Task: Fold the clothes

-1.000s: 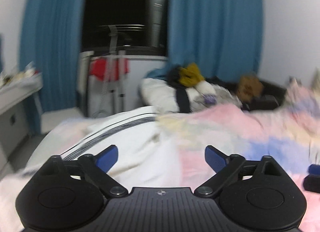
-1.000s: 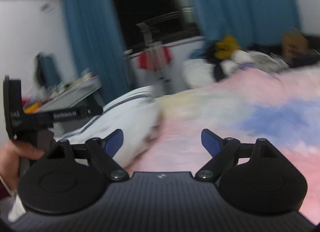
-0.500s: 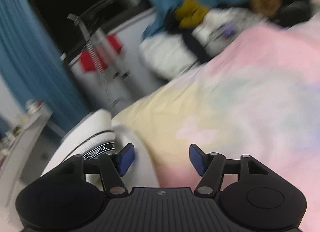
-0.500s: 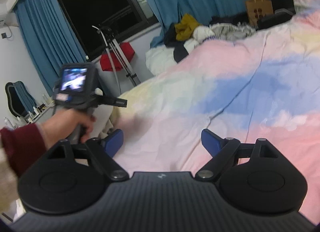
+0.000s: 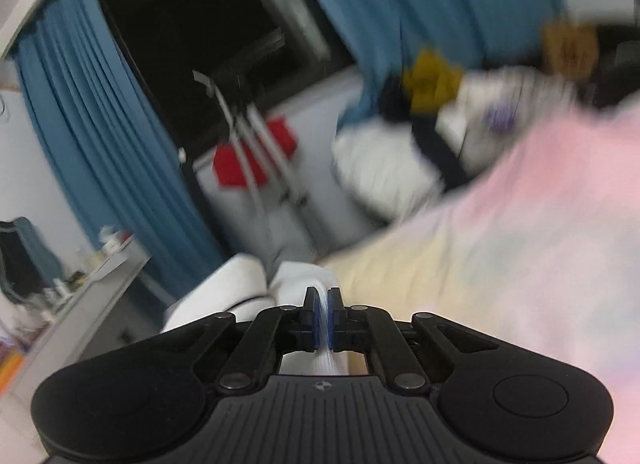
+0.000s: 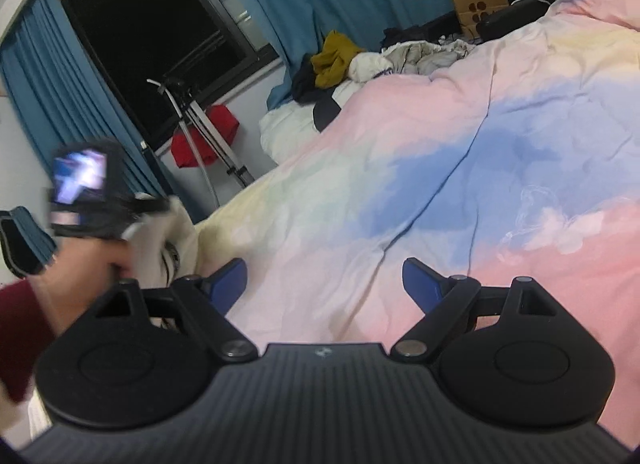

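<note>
- Since a second ago the left gripper (image 5: 323, 314) has gone from wide open to clamped down on an edge of the white garment (image 5: 304, 280); white fabric runs right between its blue pads (image 5: 316, 320).
- White garment sits at the bed's near-left corner, bunched, a dark stripe line showing; in the right view it hangs by the left hand (image 6: 80, 264) beside the bedspread (image 6: 440, 167).
- Right gripper (image 6: 324, 282) spread wide, nothing between the fingers, hovering over the pastel bedspread, well apart from the garment.
- Progress: early by my read. One edge is grabbed, garment not spread flat, no fold visible; laying out and all folds are left.
- Pile of other clothes (image 6: 360, 59) at the far end of the bed looks untouched.
- Hard to see: left view is motion-blurred, most of the garment is hidden under the gripper body, so garment type and which edge is held can't be told.
- Left hand and its tool are blurred in the right view.
</note>
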